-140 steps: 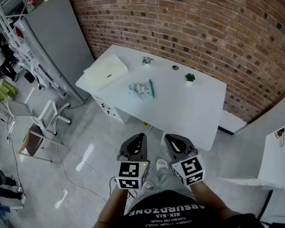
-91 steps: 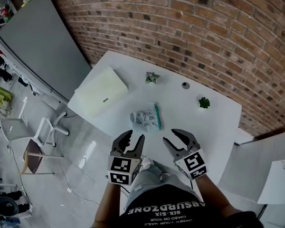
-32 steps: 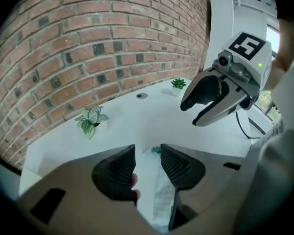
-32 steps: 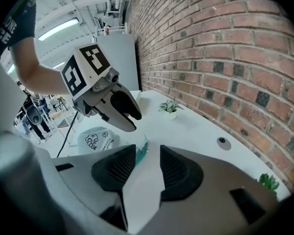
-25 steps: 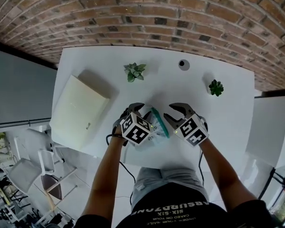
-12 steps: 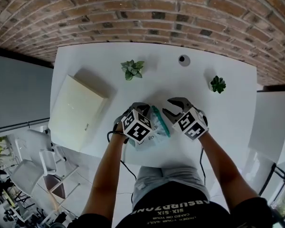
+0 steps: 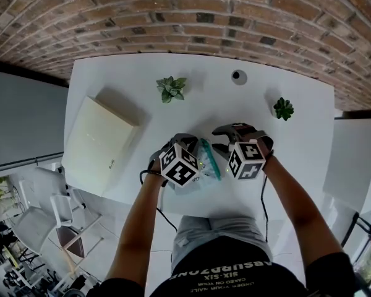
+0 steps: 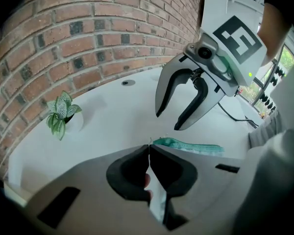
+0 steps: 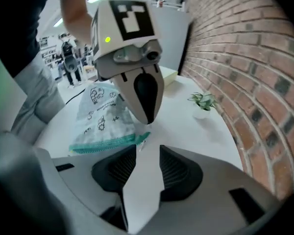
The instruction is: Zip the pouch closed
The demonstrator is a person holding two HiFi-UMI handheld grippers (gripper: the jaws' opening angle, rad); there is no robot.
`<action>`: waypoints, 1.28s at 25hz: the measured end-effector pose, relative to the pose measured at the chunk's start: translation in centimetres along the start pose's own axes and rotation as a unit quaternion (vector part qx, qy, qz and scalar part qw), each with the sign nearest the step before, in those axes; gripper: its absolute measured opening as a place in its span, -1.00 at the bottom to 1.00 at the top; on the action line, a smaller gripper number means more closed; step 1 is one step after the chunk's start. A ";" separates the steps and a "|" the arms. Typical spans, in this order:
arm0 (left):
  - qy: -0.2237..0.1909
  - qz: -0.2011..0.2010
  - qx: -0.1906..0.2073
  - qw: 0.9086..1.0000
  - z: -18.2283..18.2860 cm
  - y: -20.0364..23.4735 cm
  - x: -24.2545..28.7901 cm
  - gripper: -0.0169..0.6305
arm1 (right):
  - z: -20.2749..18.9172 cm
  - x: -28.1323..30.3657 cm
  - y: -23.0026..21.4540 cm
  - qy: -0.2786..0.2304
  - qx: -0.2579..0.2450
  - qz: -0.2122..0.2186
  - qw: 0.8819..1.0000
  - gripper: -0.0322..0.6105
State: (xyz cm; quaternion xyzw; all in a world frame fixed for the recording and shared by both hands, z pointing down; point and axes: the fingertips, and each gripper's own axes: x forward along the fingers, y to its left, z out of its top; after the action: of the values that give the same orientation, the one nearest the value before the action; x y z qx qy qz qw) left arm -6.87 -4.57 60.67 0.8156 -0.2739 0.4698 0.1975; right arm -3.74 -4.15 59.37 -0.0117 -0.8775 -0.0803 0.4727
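Observation:
A clear printed pouch [image 9: 100,114] with a teal zipper [image 9: 108,143] lies on the white table [image 7: 297,141], near its front edge. In the head view the zipper [image 7: 209,159] shows between the two marker cubes. My left gripper [image 8: 148,151] is shut on the pouch's corner by the zipper's end, with a thin strip of pouch pinched between its pads. From the right gripper view it [image 9: 146,119] comes down onto that end. My right gripper [image 9: 142,155] is open just short of the zipper's end, nothing between its jaws. In the left gripper view it [image 8: 169,121] hangs above the zipper [image 8: 188,145].
A cream box [image 7: 102,144] lies at the table's left. Two small potted plants [image 7: 170,88] [image 7: 284,109] and a small round object [image 7: 238,76] stand along the back, below the brick wall. The table's front edge is close behind both hands.
The left gripper's jaws have closed on the pouch's corner. The right gripper has rolled, its marker cube now turned, and sunk a little toward the zipper.

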 end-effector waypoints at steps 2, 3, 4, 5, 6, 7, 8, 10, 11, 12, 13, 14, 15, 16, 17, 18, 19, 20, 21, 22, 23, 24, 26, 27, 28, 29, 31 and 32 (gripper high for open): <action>0.001 -0.001 -0.003 1.000 0.1 0.1 0.2 -0.91 | -0.2 0.6 0.2 0.018 -0.030 0.010 0.999 -0.46; 0.001 -0.001 -0.003 1.000 0.1 0.1 0.2 -0.91 | -0.2 0.8 0.1 0.022 -0.030 0.014 0.999 -0.48; 0.002 -0.001 -0.003 1.000 0.2 0.1 0.3 -0.91 | -0.1 1.1 0.1 0.023 -0.024 0.018 0.999 -0.49; 0.002 -0.001 -0.003 1.000 0.2 0.2 0.4 -0.91 | -0.1 1.4 0.1 0.024 -0.015 0.023 0.999 -0.49; 0.003 -0.001 -0.004 1.000 0.2 0.2 0.5 -0.91 | -0.1 1.6 0.2 0.024 -0.006 0.028 0.999 -0.49; 0.003 -0.001 -0.004 1.000 0.3 0.2 0.6 -0.91 | -0.2 1.9 0.3 0.025 0.000 0.032 0.999 -0.50; 0.003 -0.002 -0.005 1.000 0.3 0.2 0.6 -0.91 | -0.3 2.1 0.4 0.027 0.004 0.036 0.999 -0.53; 0.002 -0.007 -0.005 1.000 0.3 0.2 0.8 -0.91 | -0.4 2.5 0.7 0.030 0.007 0.041 0.999 -0.60; 0.001 -0.011 -0.005 1.000 0.3 0.2 0.8 -0.91 | -0.5 2.7 0.8 0.031 0.008 0.041 0.999 -0.62; 0.000 -0.016 -0.006 1.000 0.3 0.2 0.8 -0.91 | -0.5 2.8 0.8 0.031 0.010 0.041 0.999 -0.63; 0.000 -0.021 -0.007 1.000 0.2 0.2 0.9 -0.90 | -0.5 2.8 0.8 0.032 0.013 0.040 0.999 -0.65; 0.000 -0.027 -0.008 1.000 0.2 0.1 1.0 -0.88 | -0.6 2.9 0.8 0.032 0.015 0.040 0.999 -0.68; 0.002 -0.033 -0.008 0.999 0.2 0.1 1.1 -0.82 | -0.7 2.9 0.8 0.032 0.018 0.040 0.999 -0.69; 0.004 -0.039 -0.006 0.999 0.2 -0.1 1.2 -0.75 | -0.8 2.9 0.8 0.031 0.022 0.041 0.998 -0.71; 0.007 -0.044 -0.004 0.999 0.2 -0.3 1.3 -0.70 | -0.8 2.9 0.9 0.029 0.025 0.043 0.998 -0.73; 0.011 -0.047 0.001 0.999 0.3 -0.4 1.4 -0.66 | -0.8 2.9 0.9 0.028 0.028 0.044 0.998 -0.74; 0.014 -0.047 0.006 0.999 0.2 -0.4 1.5 -0.65 | -0.8 2.9 0.9 0.027 0.031 0.045 0.998 -0.75; 0.018 -0.044 0.012 0.999 0.2 -0.3 1.7 -0.65 | -0.8 2.9 0.9 0.026 0.032 0.045 0.998 -0.76; 0.023 -0.042 0.017 0.999 0.2 -0.2 1.8 -0.65 | -0.8 2.9 0.9 0.025 0.034 0.045 0.998 -0.77; 0.027 -0.039 0.021 0.999 0.1 -0.1 1.9 -0.65 | -0.8 2.9 1.0 0.025 0.035 0.045 0.998 -0.78; 0.029 -0.036 0.022 0.999 0.1 0.1 2.0 -0.64 | -0.8 2.9 1.0 0.025 0.035 0.046 0.998 -0.79; 0.029 -0.034 0.021 0.999 0.1 0.2 2.0 -0.64 | -0.8 2.9 1.1 0.025 0.036 0.046 0.998 -0.80; 0.027 -0.030 0.017 0.999 0.2 0.6 1.9 -0.64 | -0.8 2.9 1.2 0.024 0.036 0.046 0.998 -0.83; 0.027 -0.030 0.016 0.999 0.1 0.7 1.8 -0.64 | -0.8 2.9 1.2 0.024 0.037 0.046 0.998 -0.83; 0.027 -0.029 0.019 0.999 0.1 0.7 1.8 -0.63 | -0.8 2.9 1.2 0.024 0.037 0.046 0.998 -0.84; 0.029 -0.028 0.025 0.999 0.0 0.8 1.8 -0.61 | -0.8 2.9 1.3 0.023 0.037 0.046 0.998 -0.84; 0.034 -0.023 0.044 0.998 -0.2 0.9 1.8 -0.61 | -0.8 2.9 1.3 0.022 0.037 0.047 0.998 -0.85; 0.038 -0.020 0.053 0.998 -0.2 0.9 1.9 -0.61 | -0.7 2.9 1.3 0.021 0.036 0.047 0.998 -0.85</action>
State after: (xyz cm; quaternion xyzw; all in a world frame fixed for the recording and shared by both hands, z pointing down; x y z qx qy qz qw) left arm -6.79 -5.62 62.48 0.8121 -0.2245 0.5101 0.1732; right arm -4.61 -3.13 62.37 -0.0343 -0.8681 -0.0261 0.4945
